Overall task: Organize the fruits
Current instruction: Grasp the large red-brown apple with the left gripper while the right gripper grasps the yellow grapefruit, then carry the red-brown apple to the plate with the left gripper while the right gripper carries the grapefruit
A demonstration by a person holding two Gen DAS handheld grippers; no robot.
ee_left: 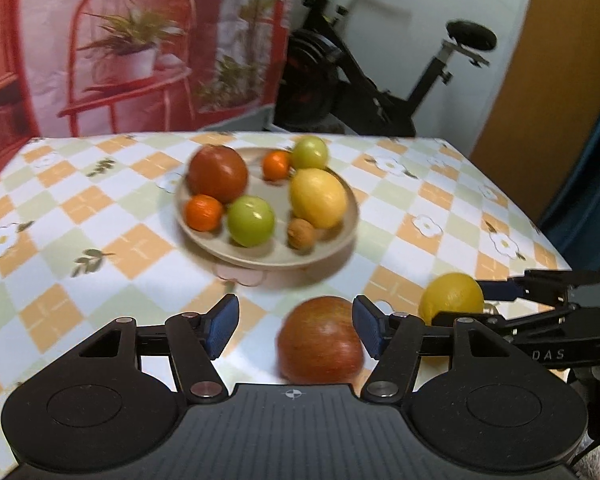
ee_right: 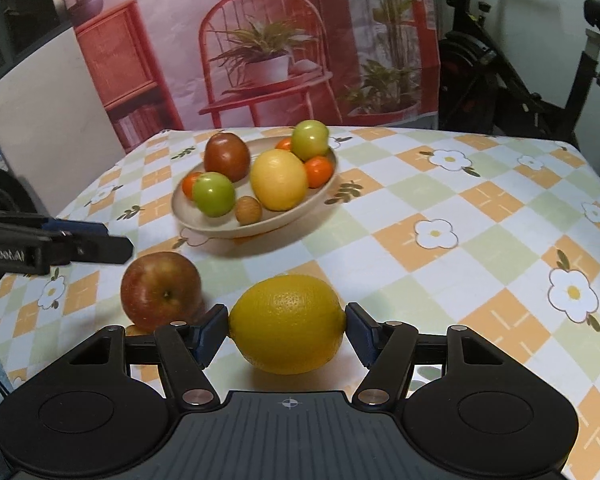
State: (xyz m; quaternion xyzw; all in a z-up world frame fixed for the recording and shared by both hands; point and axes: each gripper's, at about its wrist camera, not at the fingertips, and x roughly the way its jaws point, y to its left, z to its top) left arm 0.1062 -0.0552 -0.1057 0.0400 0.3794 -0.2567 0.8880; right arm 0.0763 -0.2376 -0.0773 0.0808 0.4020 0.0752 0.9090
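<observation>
A red apple (ee_left: 320,344) lies on the checked tablecloth between the fingers of my left gripper (ee_left: 296,312). It sits close against the right pad, with a wide gap to the left pad, so this gripper is open. My right gripper (ee_right: 287,328) is shut on a yellow lemon (ee_right: 288,324), both blue pads pressing its ends low over the cloth. The apple (ee_right: 160,290) is just left of the lemon. Further back, a beige plate (ee_right: 188,220) holds a dark red apple (ee_right: 226,156), a lemon (ee_right: 278,180), two green apples, small oranges and a walnut (ee_right: 249,210).
The table (ee_right: 480,208) ends near the right gripper at the front and right. A black exercise bike (ee_left: 380,80) stands behind the far edge, beside a printed backdrop of a red chair (ee_right: 260,60). A white board (ee_right: 40,112) leans at the left.
</observation>
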